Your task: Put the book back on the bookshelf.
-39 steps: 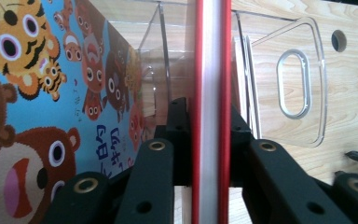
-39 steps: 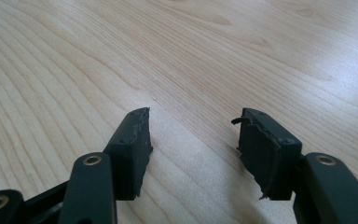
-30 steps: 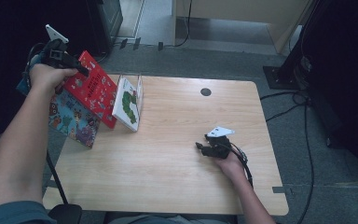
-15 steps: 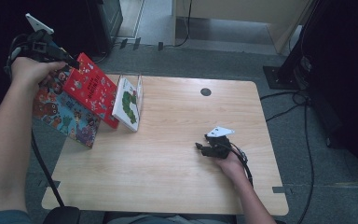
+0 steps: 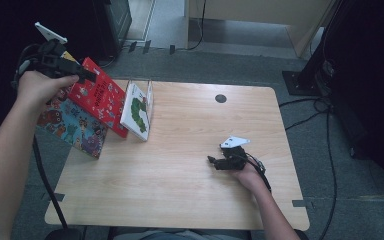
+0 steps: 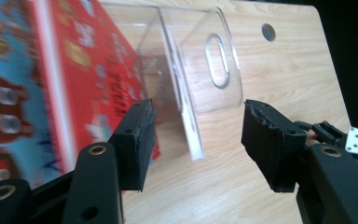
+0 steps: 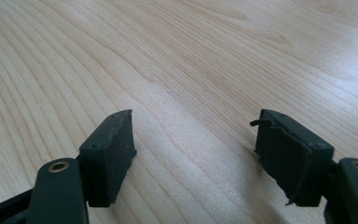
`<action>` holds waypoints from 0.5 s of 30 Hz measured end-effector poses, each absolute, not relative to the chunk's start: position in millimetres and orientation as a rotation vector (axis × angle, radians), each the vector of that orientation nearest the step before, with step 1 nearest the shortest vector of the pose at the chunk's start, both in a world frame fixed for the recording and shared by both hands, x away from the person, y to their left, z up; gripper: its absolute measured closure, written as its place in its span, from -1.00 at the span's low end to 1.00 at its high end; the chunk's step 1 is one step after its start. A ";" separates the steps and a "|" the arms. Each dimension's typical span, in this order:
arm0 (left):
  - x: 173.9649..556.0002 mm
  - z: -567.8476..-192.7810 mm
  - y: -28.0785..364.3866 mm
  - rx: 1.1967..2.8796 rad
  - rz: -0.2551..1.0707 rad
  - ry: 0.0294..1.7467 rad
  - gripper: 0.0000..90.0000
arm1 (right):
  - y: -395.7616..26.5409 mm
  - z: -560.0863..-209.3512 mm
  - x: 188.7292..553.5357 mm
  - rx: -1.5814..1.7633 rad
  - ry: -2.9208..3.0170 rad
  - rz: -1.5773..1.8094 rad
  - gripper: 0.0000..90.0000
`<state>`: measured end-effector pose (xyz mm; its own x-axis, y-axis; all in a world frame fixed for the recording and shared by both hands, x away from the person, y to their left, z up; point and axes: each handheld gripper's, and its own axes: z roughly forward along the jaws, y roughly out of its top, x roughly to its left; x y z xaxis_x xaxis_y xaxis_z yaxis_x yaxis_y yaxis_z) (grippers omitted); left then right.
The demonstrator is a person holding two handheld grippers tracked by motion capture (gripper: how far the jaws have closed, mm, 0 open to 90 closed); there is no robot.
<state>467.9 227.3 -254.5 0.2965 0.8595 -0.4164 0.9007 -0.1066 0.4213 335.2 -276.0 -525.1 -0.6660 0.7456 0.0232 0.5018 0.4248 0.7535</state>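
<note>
The red book (image 5: pixel 100 100) leaned at the upper left of the high view, against the clear stand (image 5: pixel 149 102) at the left edge of the bench (image 5: pixel 190 190). A blue picture book (image 5: pixel 72 127) leaned behind it, and a white caterpillar book (image 5: pixel 137 112) stood in the stand. The left hand-held gripper (image 6: pixel 196 135) had just been opening, with nothing between its pads, so the red book looked just let go. The right hand-held gripper (image 7: pixel 193 154) had been opening too, empty, low over the bare wood at lower right. Next, I think, a book needs a fresh grab to go into the stand.
</note>
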 end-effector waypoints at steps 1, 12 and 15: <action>466.6 -256.8 223.5 1.960 -0.102 1.551 -0.01 | -275.9 -525.1 335.1 1.076 2.372 1.092 -0.41; 447.4 -277.6 179.8 2.006 -0.164 1.455 -0.03 | -275.0 -525.3 335.9 1.048 2.401 1.093 -0.54; 437.5 -286.8 168.7 2.000 -0.198 1.426 -0.03 | -275.0 -525.4 337.1 1.036 2.410 1.095 -0.55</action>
<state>437.5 168.7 -286.8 0.3925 0.7856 -0.4784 0.8861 -0.1837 0.4255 337.1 -275.0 -525.4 -0.6959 0.7177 0.0246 0.4906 0.4502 0.7461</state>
